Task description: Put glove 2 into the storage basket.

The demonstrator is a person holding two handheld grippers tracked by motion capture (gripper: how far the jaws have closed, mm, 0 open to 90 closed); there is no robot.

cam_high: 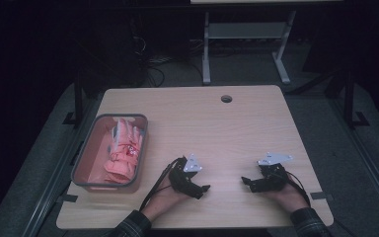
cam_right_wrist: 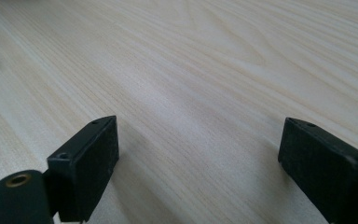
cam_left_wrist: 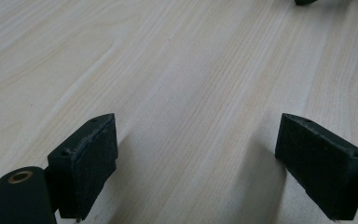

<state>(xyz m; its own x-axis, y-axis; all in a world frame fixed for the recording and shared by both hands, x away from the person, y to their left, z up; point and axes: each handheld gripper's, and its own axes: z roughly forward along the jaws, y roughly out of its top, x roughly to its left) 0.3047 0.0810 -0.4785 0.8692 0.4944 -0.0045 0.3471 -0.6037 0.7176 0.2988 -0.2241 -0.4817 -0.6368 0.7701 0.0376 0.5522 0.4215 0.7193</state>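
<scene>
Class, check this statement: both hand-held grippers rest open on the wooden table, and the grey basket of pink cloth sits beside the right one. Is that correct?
One error: the grey basket of pink cloth sits beside the left hand-held gripper, not the right hand-held gripper, as the high view shows. Both rest open on the table.

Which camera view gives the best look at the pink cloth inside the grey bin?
The high view: there the pink cloth lies bunched in the grey bin at the table's left side. The two gripper views look along open fingers at bare wooden table.
</scene>
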